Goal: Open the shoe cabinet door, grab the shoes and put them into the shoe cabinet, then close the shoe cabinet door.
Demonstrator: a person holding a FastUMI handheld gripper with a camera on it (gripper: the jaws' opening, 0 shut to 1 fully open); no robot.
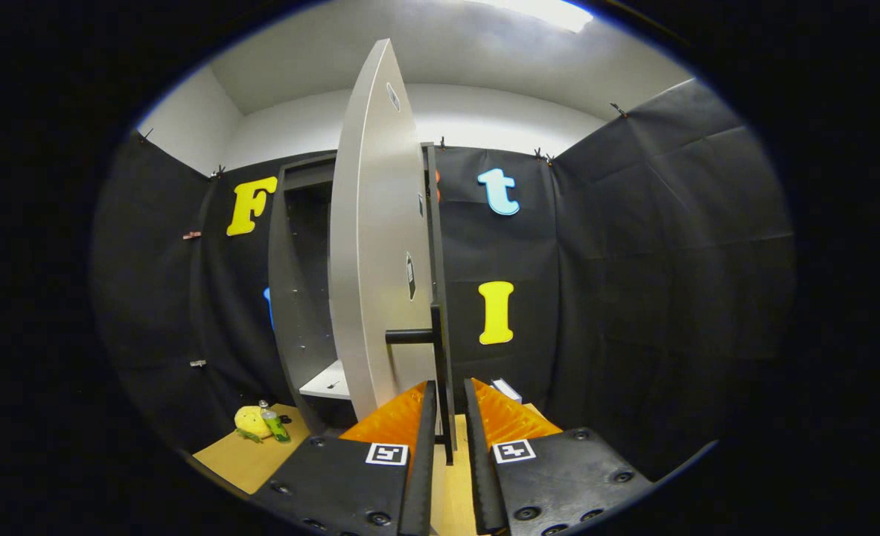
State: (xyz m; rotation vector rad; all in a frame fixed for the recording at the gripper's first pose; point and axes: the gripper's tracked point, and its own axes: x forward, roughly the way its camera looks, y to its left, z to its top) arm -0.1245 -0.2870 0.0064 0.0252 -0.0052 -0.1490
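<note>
So the shoe cabinet [302, 298] is standing open with its door [369, 246] swung out edge-on toward me — makes sense, the shelf [326, 381] has to be reachable for shoes. My gripper [449, 417] has its jaws parted, straddling the door's lower edge below the handle [410, 336] — not clamped on it as far as I can tell. No shoes around, just a yellow plush toy [250, 423] on the floor by the cabinet.

You have one shoe cabinet [298, 298] with one door [369, 246] and one handle [410, 336]. On the floor [243, 461] lie one yellow plush toy [250, 422] and one small bottle [275, 422]. One pair of tongs [449, 417], fingers slightly apart.
</note>
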